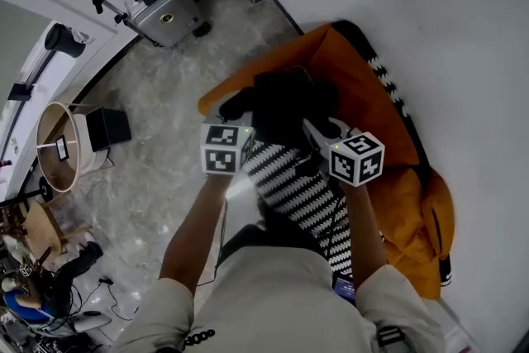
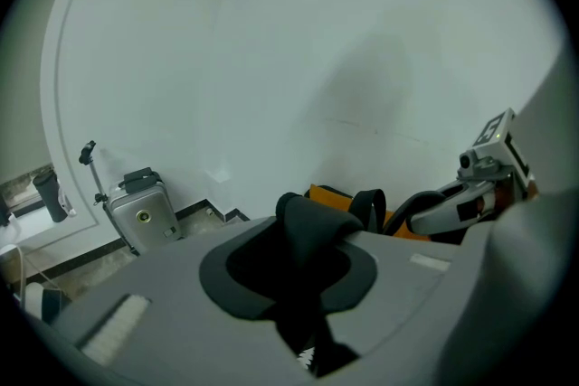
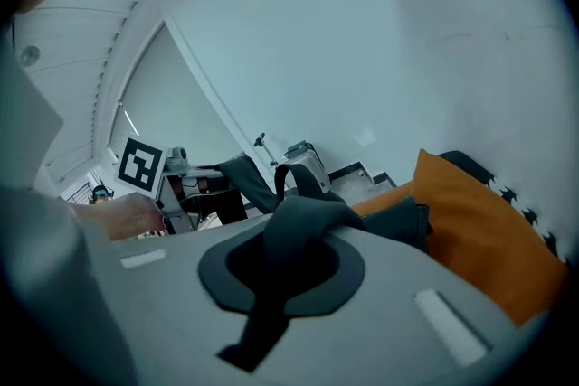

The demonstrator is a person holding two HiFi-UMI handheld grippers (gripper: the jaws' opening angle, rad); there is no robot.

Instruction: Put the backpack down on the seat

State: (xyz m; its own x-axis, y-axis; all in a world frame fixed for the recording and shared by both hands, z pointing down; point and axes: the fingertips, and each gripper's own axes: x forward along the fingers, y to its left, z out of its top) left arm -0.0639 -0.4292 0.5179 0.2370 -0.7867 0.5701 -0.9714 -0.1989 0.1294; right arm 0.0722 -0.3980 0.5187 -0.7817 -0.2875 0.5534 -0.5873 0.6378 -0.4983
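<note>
Backpack (image 1: 285, 107) is held over the near-left part of the orange seat (image 1: 351, 74), apparently not yet set down. Left gripper (image 2: 308, 235) and right gripper (image 3: 294, 235) are each clamped on its black fabric. Lowering and release are judged left.

Black backpack (image 1: 285, 107), orange seat (image 1: 355, 70), black-and-white cloth (image 1: 297, 190), perhaps zigzag-striped, silver suitcase (image 1: 165, 12)

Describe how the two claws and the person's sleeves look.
The left claw and right claw are grey with black pads. Each carries a white cube printed with black square markers. The person wears short, light-coloured sleeves.
</note>
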